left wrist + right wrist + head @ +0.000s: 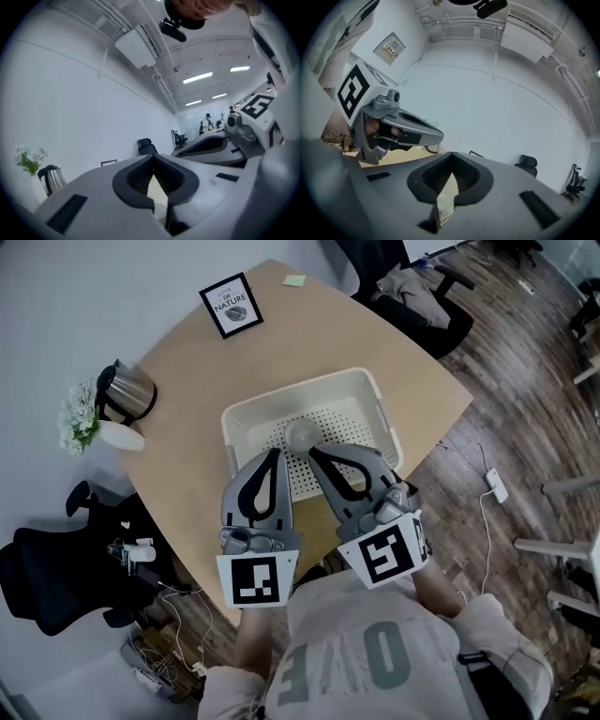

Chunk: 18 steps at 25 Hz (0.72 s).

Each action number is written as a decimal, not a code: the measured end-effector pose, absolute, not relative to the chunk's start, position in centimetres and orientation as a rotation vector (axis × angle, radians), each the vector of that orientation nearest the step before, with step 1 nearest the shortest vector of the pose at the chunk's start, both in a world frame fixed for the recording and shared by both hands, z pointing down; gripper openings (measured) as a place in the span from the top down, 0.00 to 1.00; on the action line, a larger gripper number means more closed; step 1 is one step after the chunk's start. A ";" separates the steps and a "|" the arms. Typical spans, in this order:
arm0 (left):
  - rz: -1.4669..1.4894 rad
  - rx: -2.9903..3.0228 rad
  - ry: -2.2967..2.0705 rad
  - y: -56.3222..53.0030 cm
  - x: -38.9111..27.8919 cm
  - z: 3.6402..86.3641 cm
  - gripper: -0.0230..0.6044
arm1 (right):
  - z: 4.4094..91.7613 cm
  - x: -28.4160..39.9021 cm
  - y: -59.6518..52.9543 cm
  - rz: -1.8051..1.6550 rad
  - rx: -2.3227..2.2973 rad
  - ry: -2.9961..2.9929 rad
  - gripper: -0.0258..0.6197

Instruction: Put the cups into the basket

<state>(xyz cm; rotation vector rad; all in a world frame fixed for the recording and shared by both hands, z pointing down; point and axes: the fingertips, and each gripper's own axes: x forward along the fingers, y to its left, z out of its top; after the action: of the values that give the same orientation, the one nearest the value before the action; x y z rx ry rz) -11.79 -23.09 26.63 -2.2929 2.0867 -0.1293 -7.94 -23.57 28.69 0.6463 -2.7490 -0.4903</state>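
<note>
Left tongs point(277, 455) and right tongs point(312, 451) hang pinched shut, empty, over the basket point(291, 388) on the tabletop point(187, 362), what looks like a pale cup point(302, 434) inside, so I'd lift away without bumping it.

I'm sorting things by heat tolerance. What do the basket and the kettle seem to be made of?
Basket: looks like moulded plastic, cream and matte, with a floor of small regular holes and a rounded rim. Kettle: probably stainless steel, given its shiny grey body; the dark lid and handle may be plastic.
</note>
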 end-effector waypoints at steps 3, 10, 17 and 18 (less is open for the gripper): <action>-0.067 -2.221 2.180 -21.3 -13.1 27.1 0.95 | 28.7 -8.2 -23.2 -0.468 0.692 -2.759 0.96; -0.043 -2.152 2.250 -19.9 -14.7 27.4 0.95 | 28.8 -8.6 -22.7 -0.463 0.703 -2.776 0.96; -0.023 -2.145 2.303 -18.6 -16.2 28.4 0.95 | 29.0 -9.6 -22.3 -0.432 0.692 -2.791 0.96; -0.018 -2.144 2.305 -18.4 -16.2 28.6 0.95 | 29.1 -9.7 -22.2 -0.428 0.689 -2.788 0.96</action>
<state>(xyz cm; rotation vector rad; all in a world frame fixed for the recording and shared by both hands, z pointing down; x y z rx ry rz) -16.22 -18.42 28.56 -2.1440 2.3052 -0.0179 -9.71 -22.24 29.06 0.6888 -2.7879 -0.4284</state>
